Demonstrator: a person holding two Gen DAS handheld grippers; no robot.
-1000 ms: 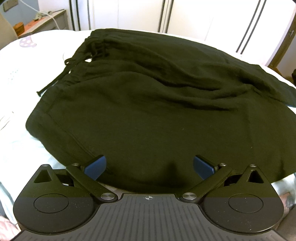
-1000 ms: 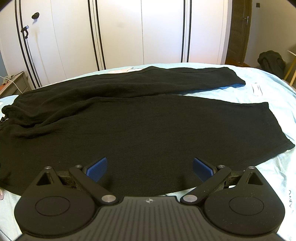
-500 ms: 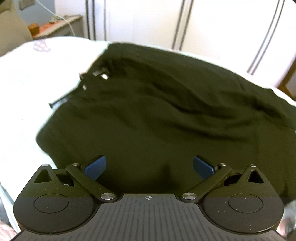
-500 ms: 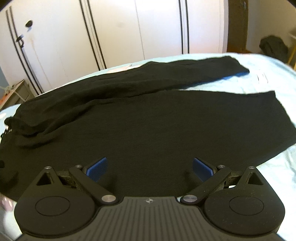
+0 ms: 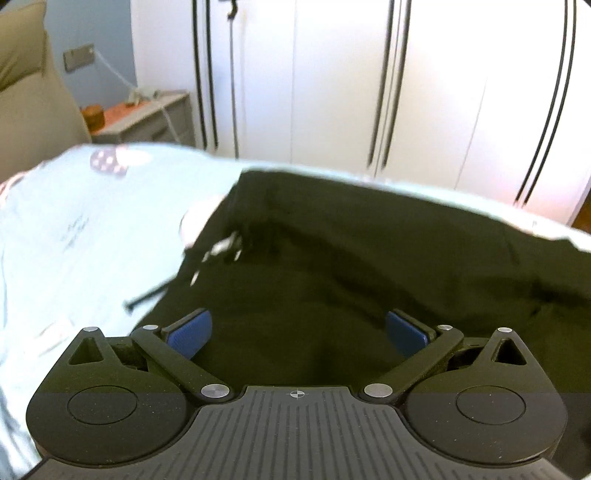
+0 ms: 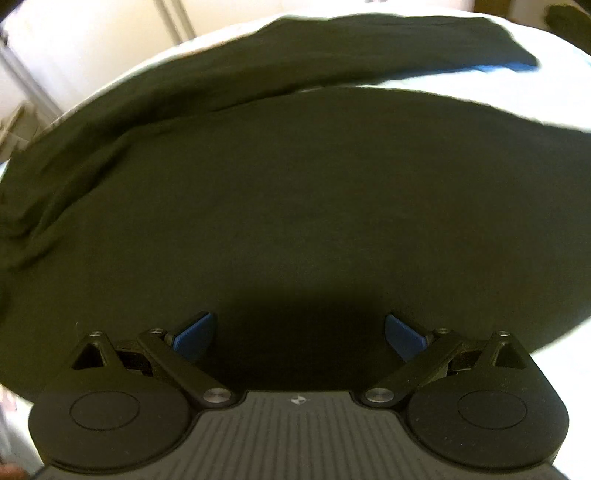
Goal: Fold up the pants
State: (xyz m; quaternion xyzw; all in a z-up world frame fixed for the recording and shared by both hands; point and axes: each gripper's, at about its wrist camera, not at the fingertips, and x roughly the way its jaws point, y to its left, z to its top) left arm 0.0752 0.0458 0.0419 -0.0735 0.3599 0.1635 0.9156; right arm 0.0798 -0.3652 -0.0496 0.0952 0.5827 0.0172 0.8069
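Black pants (image 5: 351,266) lie spread on a pale blue bed. In the left wrist view the waistband end with its drawstring (image 5: 147,295) is at the left. My left gripper (image 5: 297,332) is open and empty, low over the near edge of the waist part. In the right wrist view the pants (image 6: 295,206) fill the frame: the near leg lies flat and the far leg (image 6: 369,48) runs along the back. My right gripper (image 6: 299,334) is open and empty, close above the near leg.
The bed sheet (image 5: 74,240) is bare to the left of the pants. White wardrobe doors (image 5: 332,81) stand behind the bed. A bedside table (image 5: 147,118) and a beige headboard (image 5: 26,103) are at the far left. A dark bundle (image 6: 569,22) sits at the far right.
Both grippers have moved forward and lower toward the pants. The left view has tilted up and shifted right; the right view has tilted down onto the near leg. Both jaws stay open.
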